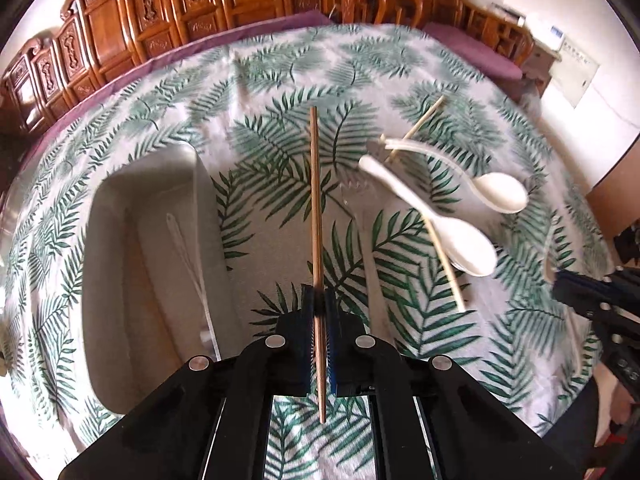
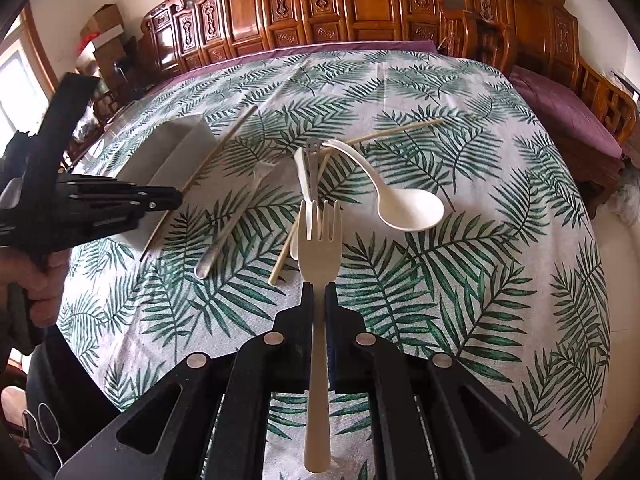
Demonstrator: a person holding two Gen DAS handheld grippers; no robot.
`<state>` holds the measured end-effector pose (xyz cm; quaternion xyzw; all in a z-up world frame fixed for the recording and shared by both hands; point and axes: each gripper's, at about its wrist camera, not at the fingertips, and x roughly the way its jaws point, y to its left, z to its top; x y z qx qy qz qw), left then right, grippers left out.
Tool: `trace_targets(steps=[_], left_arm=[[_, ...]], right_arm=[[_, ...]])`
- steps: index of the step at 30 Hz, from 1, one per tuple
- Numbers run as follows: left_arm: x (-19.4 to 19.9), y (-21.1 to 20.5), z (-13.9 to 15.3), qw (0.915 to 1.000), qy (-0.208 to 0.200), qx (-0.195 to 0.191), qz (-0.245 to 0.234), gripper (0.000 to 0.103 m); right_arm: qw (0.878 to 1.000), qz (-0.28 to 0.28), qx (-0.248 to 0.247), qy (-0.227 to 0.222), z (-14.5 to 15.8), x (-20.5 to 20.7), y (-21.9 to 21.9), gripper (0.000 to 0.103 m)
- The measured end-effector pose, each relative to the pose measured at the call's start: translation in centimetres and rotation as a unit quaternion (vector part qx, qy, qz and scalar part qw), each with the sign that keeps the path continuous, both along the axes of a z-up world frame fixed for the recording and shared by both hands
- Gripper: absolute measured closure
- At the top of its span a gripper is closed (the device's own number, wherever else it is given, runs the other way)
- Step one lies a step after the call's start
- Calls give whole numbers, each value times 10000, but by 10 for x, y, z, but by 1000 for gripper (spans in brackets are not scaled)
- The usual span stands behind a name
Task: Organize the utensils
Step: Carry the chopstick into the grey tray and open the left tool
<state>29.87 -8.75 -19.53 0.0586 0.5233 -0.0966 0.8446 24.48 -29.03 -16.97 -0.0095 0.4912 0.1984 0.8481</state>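
My left gripper (image 1: 319, 300) is shut on a brown chopstick (image 1: 315, 200), held above the tablecloth just right of a white tray (image 1: 120, 248). My right gripper (image 2: 319, 292) is shut on a beige plastic fork (image 2: 320, 236), tines pointing forward, above the table. On the cloth lie two white spoons (image 1: 464, 240) (image 1: 500, 192), pale chopsticks (image 1: 446, 264) and a metal utensil (image 2: 218, 240). The nearer spoon lies mostly hidden behind the fork in the right wrist view; the other spoon (image 2: 408, 208) shows fully. The left gripper (image 2: 176, 197) appears in the right wrist view with its chopstick (image 2: 224, 144).
The round table has a leaf-print cloth (image 2: 440, 300). Something thin and clear lies in the tray (image 1: 188, 252). Carved wooden chairs (image 2: 360, 4) ring the far side. A purple cushioned bench (image 2: 560, 108) stands at the right.
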Motion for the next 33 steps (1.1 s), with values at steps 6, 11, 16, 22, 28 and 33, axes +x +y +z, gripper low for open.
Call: trace_targets(steps=[6,11,16,22,28,33], left_arm=[[-9,17,22,9995,-228,-221,15,99],[-13,39,36,9988,-384,-295,104,99],[-13,66,46,9977,-537,-342,248,99],[-7,101,40,9966,-570,-346,485,99],[3,126,23,9963,-472,-361,625,99],[8,136,11,9965,-418,-384,615,99]], right_arm=[[9999,45,2,-144,14,-1,11,96],[9998,68,-18,-190,20,6,21,96],[9995,172,-52,-264,28,13,39,96],[9988,351,-63,-332,37,22,68,96],[9978,550,-66,-368,43,32,104,96],[9967,714,-105,-383,45,35,131,96]])
